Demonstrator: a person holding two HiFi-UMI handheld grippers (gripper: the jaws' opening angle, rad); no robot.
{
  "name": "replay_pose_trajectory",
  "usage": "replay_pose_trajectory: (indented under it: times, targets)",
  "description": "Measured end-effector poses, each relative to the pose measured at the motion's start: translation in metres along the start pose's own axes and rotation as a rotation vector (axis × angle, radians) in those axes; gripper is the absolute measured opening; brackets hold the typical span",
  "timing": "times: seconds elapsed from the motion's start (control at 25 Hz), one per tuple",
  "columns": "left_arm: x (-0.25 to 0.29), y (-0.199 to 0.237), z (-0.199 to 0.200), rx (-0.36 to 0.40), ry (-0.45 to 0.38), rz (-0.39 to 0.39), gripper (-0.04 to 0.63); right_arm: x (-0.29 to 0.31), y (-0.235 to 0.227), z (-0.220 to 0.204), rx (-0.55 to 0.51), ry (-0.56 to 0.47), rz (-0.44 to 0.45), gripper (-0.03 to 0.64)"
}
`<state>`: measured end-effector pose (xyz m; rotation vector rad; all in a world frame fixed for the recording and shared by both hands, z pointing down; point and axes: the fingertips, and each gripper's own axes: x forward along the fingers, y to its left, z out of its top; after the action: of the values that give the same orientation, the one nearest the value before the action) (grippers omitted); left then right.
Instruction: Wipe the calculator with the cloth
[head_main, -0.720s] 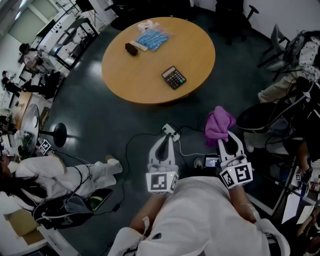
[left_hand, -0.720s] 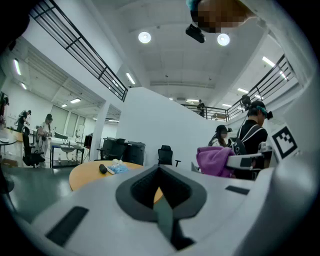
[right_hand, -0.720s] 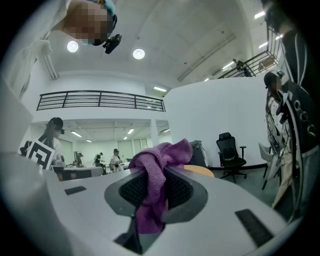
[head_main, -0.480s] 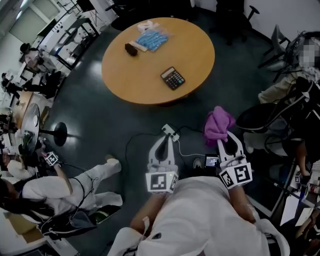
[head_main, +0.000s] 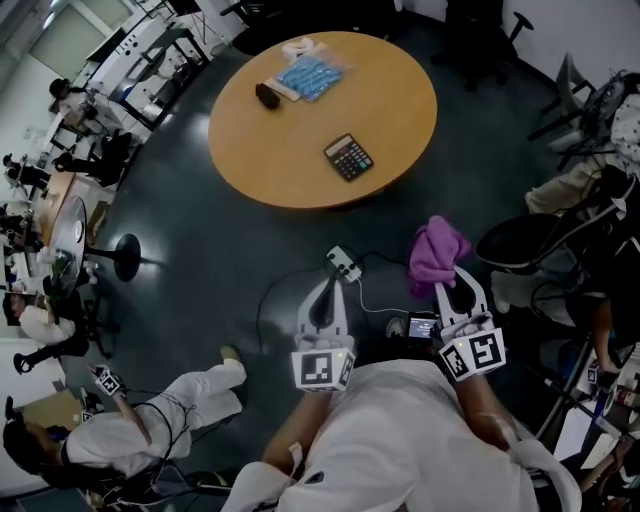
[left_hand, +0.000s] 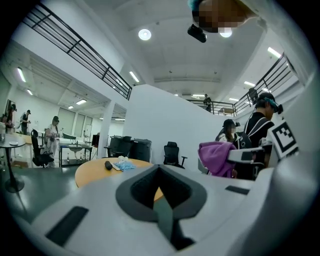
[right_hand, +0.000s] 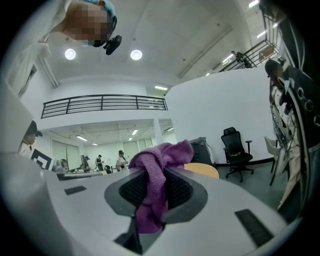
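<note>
The cloth (head_main: 436, 250) is clamped in the right gripper (head_main: 456, 284); the left gripper (head_main: 325, 288) is closed on nothing; the calculator (head_main: 348, 157) lies on the counter (head_main: 405, 115), well apart from both, so wiping seems not yet begun.

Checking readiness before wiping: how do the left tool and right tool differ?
The right tool grips a purple cloth; the left tool holds nothing. The left tool's jaws meet fully; the right tool's press on fabric. Both hover short of the table, away from the calculator.
</note>
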<state>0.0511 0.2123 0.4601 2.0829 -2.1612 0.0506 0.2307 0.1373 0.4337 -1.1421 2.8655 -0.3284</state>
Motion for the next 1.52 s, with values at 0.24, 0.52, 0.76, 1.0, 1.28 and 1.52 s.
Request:
replay_pose_trajectory:
  times: [0.24,0.52,0.76,1.0,1.28,1.52]
  targets:
    - [0.022,0.038,-0.001,-0.008,0.03,0.028,0.006,0.035,-0.001,0.002,-0.009,0.004,0.004,0.086]
    - [0.092,0.099,-0.019,-0.039,0.069,-0.041,0.006,0.099,-0.007,0.004,-0.022,-0.012,-0.081,0.086]
    - [0.161,0.14,-0.018,-0.049,0.095,-0.137,0.006,0.156,-0.013,0.011,0.011,-0.017,-0.144,0.086]
    - [0.223,0.161,-0.03,-0.054,0.136,-0.166,0.006,0.197,-0.026,0.011,0.023,0.0,-0.151,0.086]
    - [0.33,0.185,-0.087,-0.07,0.234,-0.182,0.006,0.247,-0.066,0.003,0.043,0.042,-0.084,0.086]
    - [0.424,0.211,-0.169,-0.252,0.451,-0.282,0.112,0.27,-0.104,-0.01,0.072,0.103,-0.061,0.086]
